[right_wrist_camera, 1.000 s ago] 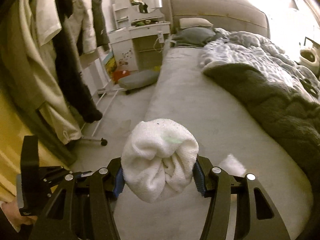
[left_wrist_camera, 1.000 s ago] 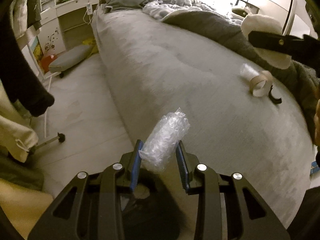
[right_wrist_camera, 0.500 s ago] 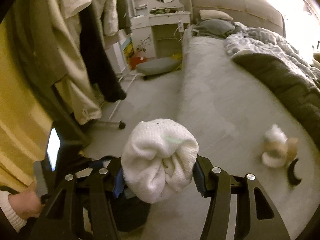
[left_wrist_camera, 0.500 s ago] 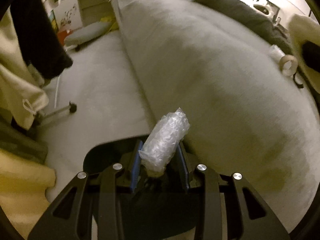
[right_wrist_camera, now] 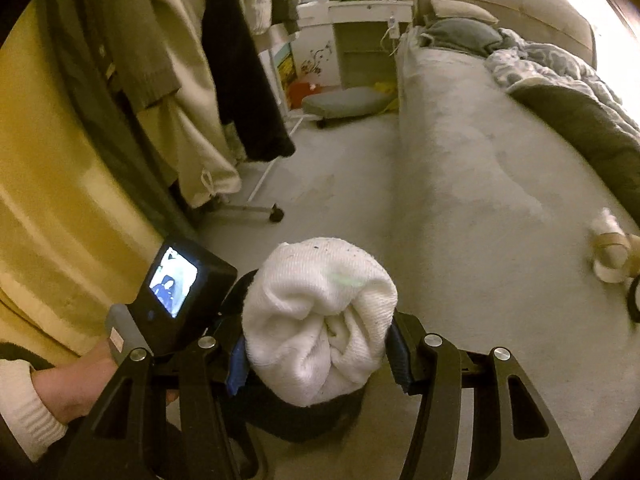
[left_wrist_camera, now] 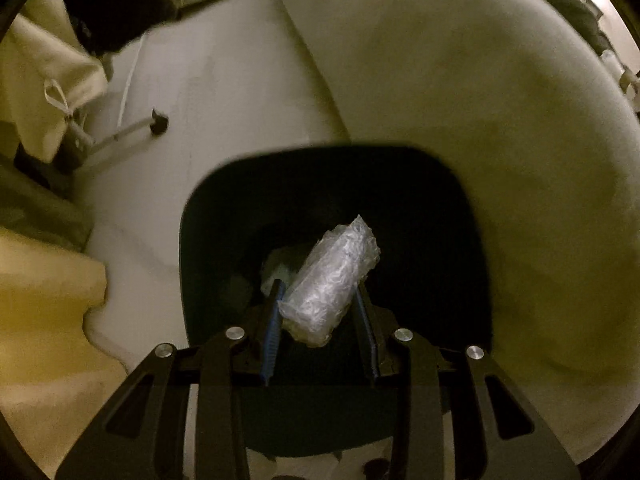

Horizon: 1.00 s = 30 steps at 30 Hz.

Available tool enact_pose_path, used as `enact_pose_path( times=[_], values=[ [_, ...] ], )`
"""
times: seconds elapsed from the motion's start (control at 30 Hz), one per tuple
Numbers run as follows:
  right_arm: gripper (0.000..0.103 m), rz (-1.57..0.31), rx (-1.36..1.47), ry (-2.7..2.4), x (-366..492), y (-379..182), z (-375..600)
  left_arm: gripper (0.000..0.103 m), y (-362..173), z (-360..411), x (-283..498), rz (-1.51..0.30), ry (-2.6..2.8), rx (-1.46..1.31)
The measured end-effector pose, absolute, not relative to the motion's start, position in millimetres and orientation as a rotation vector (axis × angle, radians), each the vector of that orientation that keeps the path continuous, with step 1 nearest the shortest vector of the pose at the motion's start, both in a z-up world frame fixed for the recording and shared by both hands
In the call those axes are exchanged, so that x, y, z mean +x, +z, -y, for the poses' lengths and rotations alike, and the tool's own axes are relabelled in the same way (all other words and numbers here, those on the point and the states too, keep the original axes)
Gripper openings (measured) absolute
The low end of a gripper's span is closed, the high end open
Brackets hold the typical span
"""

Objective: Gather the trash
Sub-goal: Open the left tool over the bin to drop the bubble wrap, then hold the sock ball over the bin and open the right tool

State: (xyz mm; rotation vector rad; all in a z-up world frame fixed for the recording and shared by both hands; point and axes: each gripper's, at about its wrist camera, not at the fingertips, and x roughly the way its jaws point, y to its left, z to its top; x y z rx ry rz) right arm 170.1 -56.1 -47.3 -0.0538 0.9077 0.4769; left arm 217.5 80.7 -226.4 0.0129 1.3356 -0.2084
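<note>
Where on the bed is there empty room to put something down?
The widest bare patch on the bed runs from its floor-side edge to the dark blanket. It is crowded near the tape roll and the rumpled duvet. The floor between bed and clothes rack is also bare.

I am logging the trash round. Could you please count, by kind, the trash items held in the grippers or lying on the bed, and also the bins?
Clear plastic wrap, crumpled: 1, plastic wad in the left gripper
White cloth: 1, cloth bundle in the right gripper
Tape rolls: 1, tape roll on the bed
Bins: 1, dark bin
Total: 4
</note>
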Motion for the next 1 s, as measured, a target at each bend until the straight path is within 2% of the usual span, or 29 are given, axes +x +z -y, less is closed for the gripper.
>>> enact_pose_path(
  times=[0.27, 0.37, 0.4, 0.47, 0.5, 0.6, 0.73, 0.83, 1.0],
  values=[
    [0.057, -0.963, -0.062, 0.511, 181.6, -69.4, 32.4, 0.039, -266.0, -97.1, 200.9, -1.471, -0.206, 0.013],
    [0.057, -0.984, -0.082, 0.516, 186.7, -78.9, 23.6, 0.051, -270.2, -104.6, 194.9, -1.481, -0.210, 0.009],
    [0.057, -0.990, -0.087, 0.515, 187.7, -81.5, 21.9, 0.059, -269.9, -107.9, 195.4, -1.480, -0.209, 0.007],
    [0.057, -1.008, -0.097, 0.514, 190.0, -89.4, 17.6, 0.062, -266.2, -115.3, 194.0, -1.468, -0.221, -0.012],
    [0.057, -1.015, -0.101, 0.513, 190.9, -92.6, 14.8, 0.063, -262.7, -118.5, 192.2, -1.458, -0.237, -0.028],
    [0.057, -1.040, -0.118, 0.508, 193.8, -103.6, 10.4, 0.075, -246.2, -122.7, 187.4, -1.405, -0.250, -0.027],
    [0.056, -1.066, -0.140, 0.500, 197.5, -116.9, 4.2, 0.075, -219.5, -131.2, 184.2, -1.327, -0.256, -0.056],
    [0.056, -1.084, -0.155, 0.497, 199.9, -126.9, -0.9, 0.081, -199.3, -142.4, 179.6, -1.260, -0.237, -0.081],
    [0.056, -1.119, -0.190, 0.492, 204.6, -144.6, -11.0, 0.082, -160.9, -159.4, 171.0, -1.118, -0.177, -0.082]
  ],
)
